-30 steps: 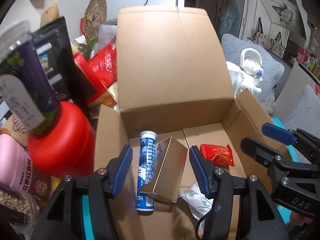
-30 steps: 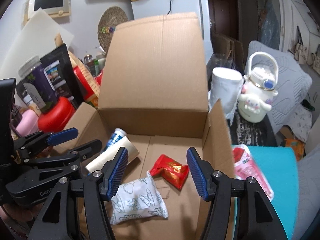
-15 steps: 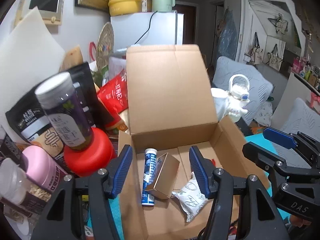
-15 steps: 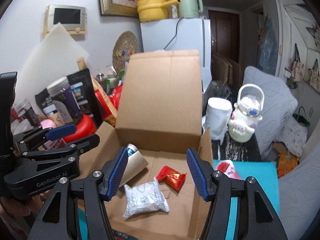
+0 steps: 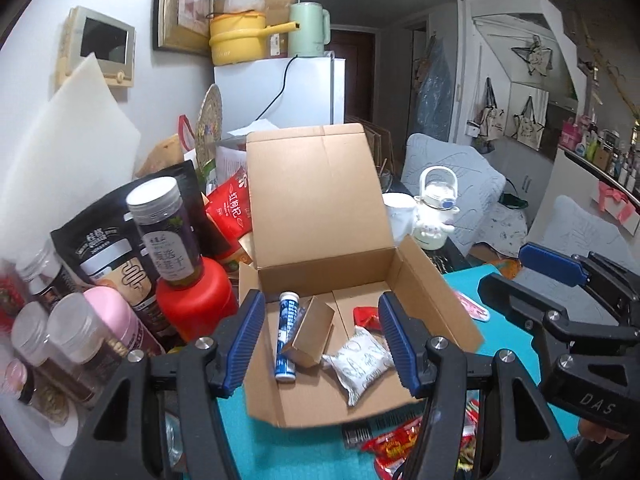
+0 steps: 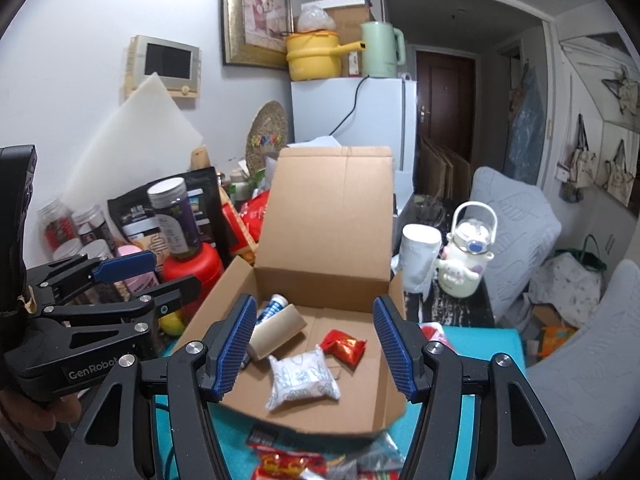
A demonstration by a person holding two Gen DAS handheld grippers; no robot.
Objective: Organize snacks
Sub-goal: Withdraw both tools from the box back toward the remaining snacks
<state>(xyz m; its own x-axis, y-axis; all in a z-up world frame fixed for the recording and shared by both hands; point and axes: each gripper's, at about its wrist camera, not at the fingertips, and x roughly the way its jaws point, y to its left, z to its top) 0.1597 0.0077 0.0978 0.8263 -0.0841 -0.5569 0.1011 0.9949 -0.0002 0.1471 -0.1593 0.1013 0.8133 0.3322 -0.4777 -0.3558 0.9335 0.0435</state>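
Observation:
An open cardboard box (image 5: 440, 304) (image 6: 208, 320) stands on the teal table with its lid up. Inside lie a blue tube (image 5: 287, 334) (image 6: 271, 307), a small gold carton (image 5: 310, 330) (image 6: 276, 332), a white patterned packet (image 5: 362, 362) (image 6: 300, 378) and a red wrapped snack (image 5: 366, 316) (image 6: 344, 346). My left gripper (image 5: 322, 342) hovers above the box's near side, open, with nothing between its blue pads. My right gripper (image 6: 314, 344) hangs beside it, also open and empty. Red snack packets (image 5: 396, 444) (image 6: 288, 460) lie on the table in front of the box.
Jars, a pink bottle (image 5: 120, 320), a red tub (image 5: 192, 304) with a purple-labelled jar (image 5: 168, 228) on it, and snack bags crowd the left. A white character kettle (image 5: 434, 216) (image 6: 464, 260) and a paper roll (image 6: 418, 256) stand right of the box. A fridge is behind.
Both grippers have pulled back and up from the box, so the whole box and the room behind now show. The box's contents lie as before.

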